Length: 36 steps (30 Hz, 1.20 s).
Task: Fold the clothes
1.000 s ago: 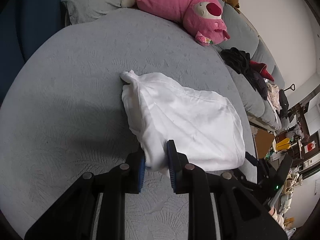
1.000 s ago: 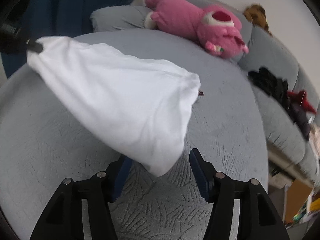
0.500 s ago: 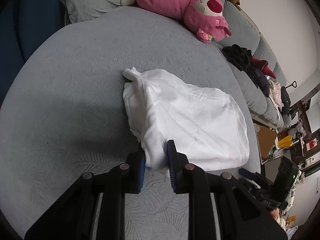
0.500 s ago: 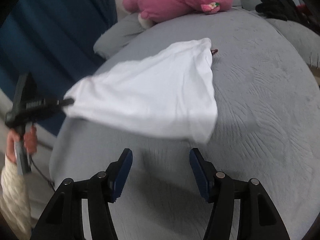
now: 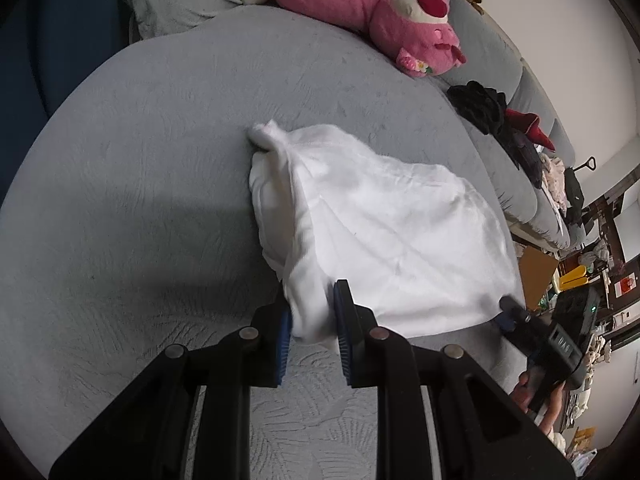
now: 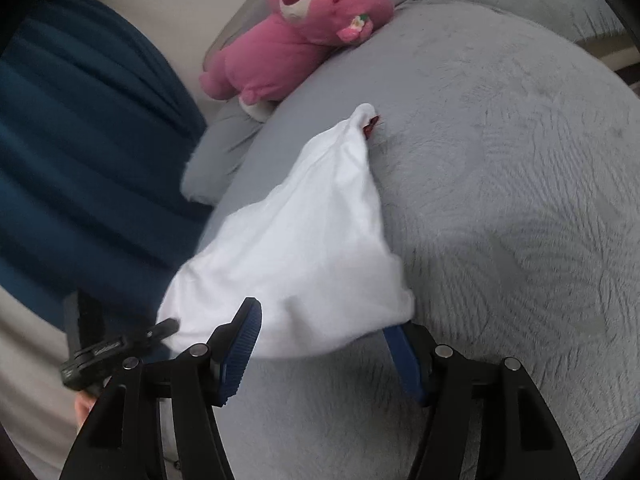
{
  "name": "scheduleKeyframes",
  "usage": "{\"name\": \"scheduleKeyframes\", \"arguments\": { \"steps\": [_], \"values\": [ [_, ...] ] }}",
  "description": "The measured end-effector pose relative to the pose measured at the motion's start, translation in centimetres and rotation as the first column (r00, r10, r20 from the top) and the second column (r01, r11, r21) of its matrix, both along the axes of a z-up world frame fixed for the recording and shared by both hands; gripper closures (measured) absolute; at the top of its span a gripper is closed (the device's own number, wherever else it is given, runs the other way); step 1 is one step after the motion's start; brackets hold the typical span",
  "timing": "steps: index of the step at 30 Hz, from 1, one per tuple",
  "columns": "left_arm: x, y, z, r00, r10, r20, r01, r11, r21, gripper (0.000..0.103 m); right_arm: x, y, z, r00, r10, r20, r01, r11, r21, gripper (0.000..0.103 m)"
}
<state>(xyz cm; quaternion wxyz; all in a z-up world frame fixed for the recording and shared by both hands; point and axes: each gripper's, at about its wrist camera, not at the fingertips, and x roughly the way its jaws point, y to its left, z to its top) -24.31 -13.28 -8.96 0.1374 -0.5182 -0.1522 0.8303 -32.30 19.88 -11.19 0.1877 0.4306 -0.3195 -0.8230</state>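
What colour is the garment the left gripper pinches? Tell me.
White: the garment is plain white, clearest in the left wrist view.

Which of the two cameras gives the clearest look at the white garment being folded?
The left wrist view. There the white garment lies sharp and nearly whole on the grey bed, one corner pinched in the left gripper. The right wrist view shows it blurred and foreshortened, its near edge between the open right gripper's fingers.

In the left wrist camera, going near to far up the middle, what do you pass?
left gripper → white garment → bare grey bed cover → pink plush toy
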Motion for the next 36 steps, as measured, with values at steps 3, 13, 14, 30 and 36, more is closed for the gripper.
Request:
{"name": "scheduleKeyframes", "arguments": {
  "steps": [3, 13, 14, 30, 36],
  "values": [
    [0.2, -0.3, -0.9, 1.0, 0.008, 0.017, -0.008, 1.0, 0.017, 0.086, -0.3, -0.2, 0.2, 1.0, -0.017, 0.004, 0.017, 1.0, 0.012, 0.046],
    [0.3, 0.2, -2.7, 0.997, 0.008, 0.076, -0.012, 0.999, 0.051, 0.085, -1.2, 0.7, -0.8, 0.996, -0.029, 0.083, 0.032, 0.999, -0.035, 0.084],
    [0.4, 0.2, -3.0, 0.997, 0.011, 0.079, -0.016, 0.998, 0.054, 0.085, -1.2, 0.8, -0.7, 0.995, -0.029, 0.09, 0.031, 0.999, -0.022, 0.084],
    [0.9, 1.5, 0.3, 0.999, -0.021, -0.025, 0.019, 0.995, -0.094, 0.087, -1.6, -0.8, 3.0, 0.999, 0.021, 0.047, -0.025, 0.997, 0.073, 0.09],
    [3.4, -2.1, 6.1, 0.99, 0.007, -0.141, -0.02, 0.996, -0.087, 0.087, -1.0, -3.1, 9.7, 0.996, 0.076, -0.046, -0.074, 0.996, 0.049, 0.091]
  ]
}}
